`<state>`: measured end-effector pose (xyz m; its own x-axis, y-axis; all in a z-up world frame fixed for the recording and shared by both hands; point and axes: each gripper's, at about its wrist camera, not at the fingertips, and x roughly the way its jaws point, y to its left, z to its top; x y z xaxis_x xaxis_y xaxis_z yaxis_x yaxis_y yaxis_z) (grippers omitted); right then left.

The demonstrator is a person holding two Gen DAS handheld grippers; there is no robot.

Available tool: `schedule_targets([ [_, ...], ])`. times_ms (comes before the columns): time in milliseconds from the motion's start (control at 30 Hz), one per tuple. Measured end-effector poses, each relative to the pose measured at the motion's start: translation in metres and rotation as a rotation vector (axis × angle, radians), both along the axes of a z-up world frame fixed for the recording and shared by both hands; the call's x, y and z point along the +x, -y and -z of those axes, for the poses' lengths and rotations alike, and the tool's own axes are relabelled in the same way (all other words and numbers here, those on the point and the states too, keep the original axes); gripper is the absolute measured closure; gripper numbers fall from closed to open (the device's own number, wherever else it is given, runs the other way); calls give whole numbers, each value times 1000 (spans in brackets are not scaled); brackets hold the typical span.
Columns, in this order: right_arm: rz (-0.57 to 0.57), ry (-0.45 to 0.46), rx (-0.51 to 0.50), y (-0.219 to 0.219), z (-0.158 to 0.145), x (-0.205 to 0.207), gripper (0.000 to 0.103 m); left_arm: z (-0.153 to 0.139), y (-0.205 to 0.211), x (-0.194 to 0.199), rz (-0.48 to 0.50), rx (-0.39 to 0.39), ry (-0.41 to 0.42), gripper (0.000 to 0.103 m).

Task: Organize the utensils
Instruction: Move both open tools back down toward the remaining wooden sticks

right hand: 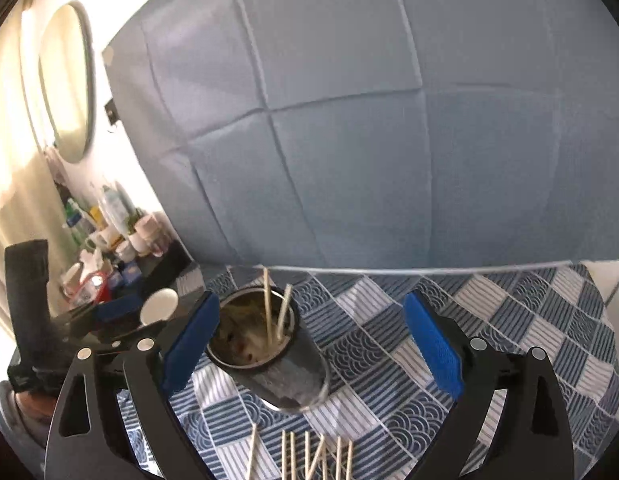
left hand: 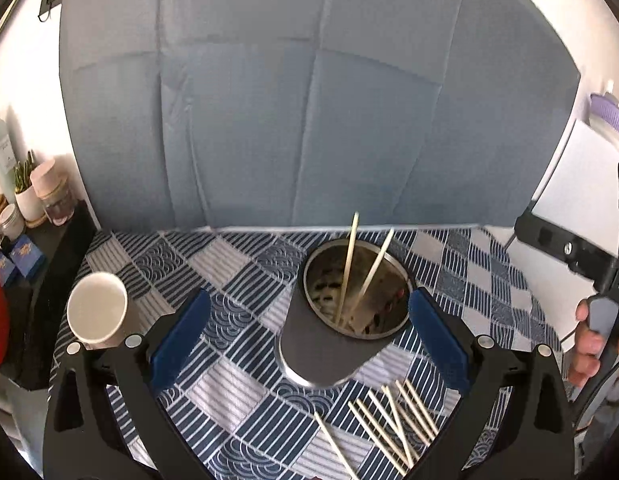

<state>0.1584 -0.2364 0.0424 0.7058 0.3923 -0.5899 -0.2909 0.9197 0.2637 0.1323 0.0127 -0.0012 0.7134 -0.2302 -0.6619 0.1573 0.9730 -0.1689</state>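
A steel cup (left hand: 329, 356) stands on the blue patterned tablecloth (left hand: 237, 272) with two pale chopsticks (left hand: 349, 264) leaning inside it. Several more chopsticks (left hand: 389, 420) lie loose on the cloth in front of the cup. My left gripper (left hand: 309, 344) is open and empty, its blue pads either side of the cup. In the right wrist view the cup (right hand: 285, 364) with its chopsticks (right hand: 269, 312) sits just right of the left pad, and loose chopsticks (right hand: 309, 456) lie at the bottom edge. My right gripper (right hand: 309, 344) is open and empty.
A white paper cup (left hand: 97, 308) stands at the cloth's left side. A grey-blue panel (left hand: 309, 100) rises behind the table. A black shelf (left hand: 41, 240) at the left holds jars, bottles and a small plant. The right gripper's body (left hand: 589, 264) is at the right.
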Motion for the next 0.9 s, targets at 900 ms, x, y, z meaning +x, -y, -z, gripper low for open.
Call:
schedule_targets([
  [900, 16, -370, -213, 19, 144, -47, 14, 136, 24, -31, 51, 71, -413, 6],
])
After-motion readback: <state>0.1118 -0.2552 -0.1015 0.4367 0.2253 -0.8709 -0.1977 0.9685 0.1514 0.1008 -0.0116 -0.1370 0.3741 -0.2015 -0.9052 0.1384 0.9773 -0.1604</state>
